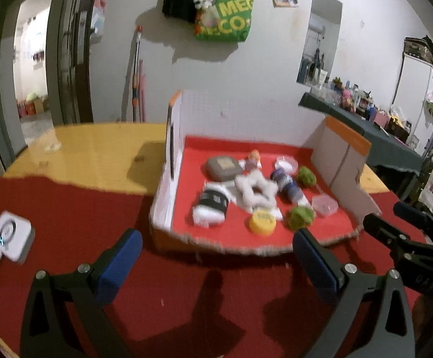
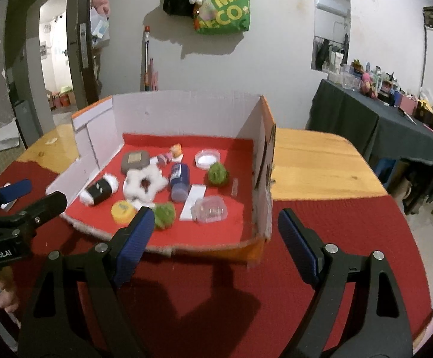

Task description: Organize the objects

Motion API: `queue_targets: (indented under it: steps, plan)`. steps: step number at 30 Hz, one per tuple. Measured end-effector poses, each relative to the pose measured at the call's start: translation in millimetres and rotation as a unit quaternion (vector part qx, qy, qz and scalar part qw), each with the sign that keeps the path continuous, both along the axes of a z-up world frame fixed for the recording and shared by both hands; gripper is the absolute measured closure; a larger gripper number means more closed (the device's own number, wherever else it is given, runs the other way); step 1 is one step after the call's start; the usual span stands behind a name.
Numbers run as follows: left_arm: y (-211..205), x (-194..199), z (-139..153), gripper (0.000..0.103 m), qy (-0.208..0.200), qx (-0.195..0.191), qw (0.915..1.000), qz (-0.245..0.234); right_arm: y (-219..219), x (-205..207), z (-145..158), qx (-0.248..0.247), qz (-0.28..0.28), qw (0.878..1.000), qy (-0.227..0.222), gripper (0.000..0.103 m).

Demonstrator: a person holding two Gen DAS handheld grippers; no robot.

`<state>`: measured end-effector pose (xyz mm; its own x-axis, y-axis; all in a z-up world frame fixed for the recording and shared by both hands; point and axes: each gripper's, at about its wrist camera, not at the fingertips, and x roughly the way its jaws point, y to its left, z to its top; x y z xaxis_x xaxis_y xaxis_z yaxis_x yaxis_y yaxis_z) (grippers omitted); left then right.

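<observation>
both tongs [image 1: 216,256] [image 2: 213,232] spread and empty, short of the box's torn front edge [image 2: 186,249]

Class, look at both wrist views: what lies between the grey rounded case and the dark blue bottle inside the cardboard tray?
In both views, a white fluffy star-shaped ring lies between grey case and blue bottle.

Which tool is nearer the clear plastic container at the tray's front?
Right. The right tool hangs open just short of the clear plastic container; the left tool, also open, sits further off toward the yellow cap.
</observation>
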<state>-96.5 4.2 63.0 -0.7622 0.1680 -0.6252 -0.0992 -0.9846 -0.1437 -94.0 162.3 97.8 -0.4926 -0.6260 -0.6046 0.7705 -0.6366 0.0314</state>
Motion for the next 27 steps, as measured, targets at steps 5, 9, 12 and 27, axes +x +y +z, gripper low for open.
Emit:
queue_targets:
  steps: [5,9,12,27]
  plan:
    - [-1.1,8.6,-20.3,0.000,-0.049,-0.003,0.9988,0.008,8.8,7.3,-18.4,0.025,0.005,0.999,-0.037,0.018]
    - [1.7,10.0,-37.6,0.000,-0.078,-0.010,0.9968,0.008,8.7,6.6,-38.1,0.053,-0.002,0.996,-0.067,0.018]
    - [5.3,6.8,-48.4,0.000,-0.097,-0.028,0.9948,0.013,3.9,5.1,-50.5,0.078,-0.011,0.994,-0.074,0.018]
    - [12.2,5.7,-55.6,0.000,-0.106,-0.068,0.9912,0.040,2.8,4.4,-64.7,0.086,-0.037,0.993,-0.076,0.011]
